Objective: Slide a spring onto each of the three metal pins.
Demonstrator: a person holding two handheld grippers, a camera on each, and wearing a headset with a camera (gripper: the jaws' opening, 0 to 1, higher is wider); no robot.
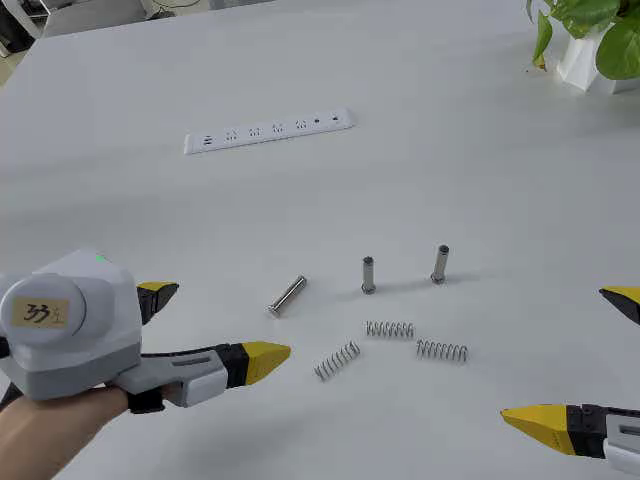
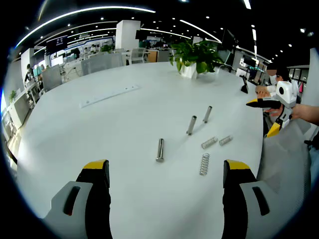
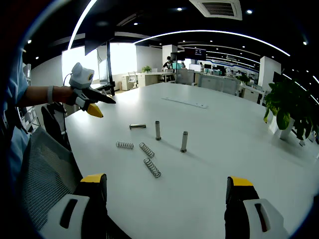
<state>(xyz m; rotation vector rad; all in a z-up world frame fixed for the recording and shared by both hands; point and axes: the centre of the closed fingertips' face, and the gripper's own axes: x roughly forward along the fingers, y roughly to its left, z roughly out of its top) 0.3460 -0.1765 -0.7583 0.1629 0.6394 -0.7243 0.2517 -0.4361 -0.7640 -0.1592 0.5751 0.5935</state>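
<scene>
Three metal pins rest on the white table. One pin lies on its side; two pins stand upright. Three loose springs lie just in front of them. My left gripper is open at the lower left, short of the lying pin. Its own view has a spring between the jaws. My right gripper is open at the lower right, apart from the springs. Neither holds anything.
A white power strip lies further back on the table. A potted plant stands at the far right corner. An office chair sits by the table's edge in the right gripper view.
</scene>
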